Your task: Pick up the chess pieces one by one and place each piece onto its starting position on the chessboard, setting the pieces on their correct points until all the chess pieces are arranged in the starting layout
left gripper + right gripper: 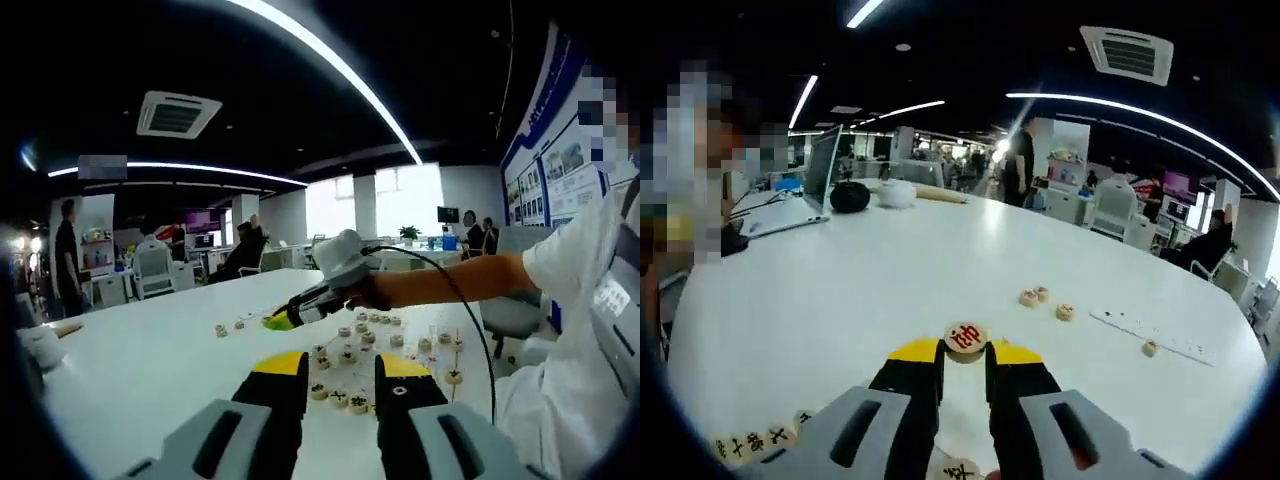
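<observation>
- Large white table (pixel 840 290) seen across both views, in an open office with strip lights overhead.
- Laptop (pixel 805 195) at the far left of the table in the right gripper view, lid raised; dark round object (pixel 850 197) and white one (pixel 897 193) just beside it, further along the far edge.
- White power strip (pixel 1150 335) lying flat on the right side, one loose piece (pixel 1150 348) touching or just beside its near edge.
- Left gripper (pixel 340 372) held above the near part of the table, jaws spread with a bare gap between the yellow tips, nothing gripped.
- Right gripper (pixel 965 352) pinching a round wooden chess piece (pixel 966 337) between its yellow tips, red character facing the camera, lifted clear of the table.
- Same right gripper (pixel 280 320) noted in the left gripper view, held out over the table by a person's hand (pixel 350 290), cable trailing back along the arm.
- Arranged pieces (pixel 385 345) on the chessboard (pixel 430 360) at the near right, in rows, under the outstretched arm.
- Three loose pieces (pixel 1045 300) well apart from the board, mid-table right.
- More pieces (pixel 755 440) at the near left edge.
</observation>
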Demonstrator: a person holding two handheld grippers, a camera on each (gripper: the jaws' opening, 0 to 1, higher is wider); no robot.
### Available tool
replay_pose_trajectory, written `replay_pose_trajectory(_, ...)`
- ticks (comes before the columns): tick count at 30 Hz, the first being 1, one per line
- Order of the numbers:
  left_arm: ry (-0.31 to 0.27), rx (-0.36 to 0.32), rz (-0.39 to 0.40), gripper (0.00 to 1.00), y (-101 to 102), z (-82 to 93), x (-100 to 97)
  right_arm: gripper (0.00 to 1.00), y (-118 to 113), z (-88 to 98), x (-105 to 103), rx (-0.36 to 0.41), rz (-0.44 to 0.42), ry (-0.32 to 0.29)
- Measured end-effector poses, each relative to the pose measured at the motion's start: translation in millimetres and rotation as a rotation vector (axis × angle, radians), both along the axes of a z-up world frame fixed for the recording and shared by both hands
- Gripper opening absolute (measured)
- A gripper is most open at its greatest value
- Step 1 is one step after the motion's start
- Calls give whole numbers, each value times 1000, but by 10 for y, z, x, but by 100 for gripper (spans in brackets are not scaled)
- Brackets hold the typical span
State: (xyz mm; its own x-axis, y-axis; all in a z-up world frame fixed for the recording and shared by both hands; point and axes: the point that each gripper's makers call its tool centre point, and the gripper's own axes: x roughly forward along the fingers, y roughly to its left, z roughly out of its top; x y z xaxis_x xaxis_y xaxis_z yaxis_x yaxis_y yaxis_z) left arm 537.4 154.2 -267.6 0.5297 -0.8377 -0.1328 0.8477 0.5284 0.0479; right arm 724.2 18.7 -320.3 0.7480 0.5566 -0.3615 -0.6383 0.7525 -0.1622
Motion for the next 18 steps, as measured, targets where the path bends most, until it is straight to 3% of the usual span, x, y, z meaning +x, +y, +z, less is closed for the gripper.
replay_pose_trajectory(3, -3, -2, -22, 28, -51, 5, -36, 18, -234, 154, -232, -35, 4, -24)
replay_pose_trajectory(5, -1, -42, -85, 28, -148, 56, -145, 18, -426, 249, -432, -37, -5, -28)
replay_pose_trajectory(10, -11, -51, -116, 28, -218, 92, -236, 18, -898, 385, -852, 36, -57, -20)
replay_pose_trajectory(18, -4, -39, -102, 28, -212, 54, -204, 18, -1648, 145, -1384, 68, -198, 17)
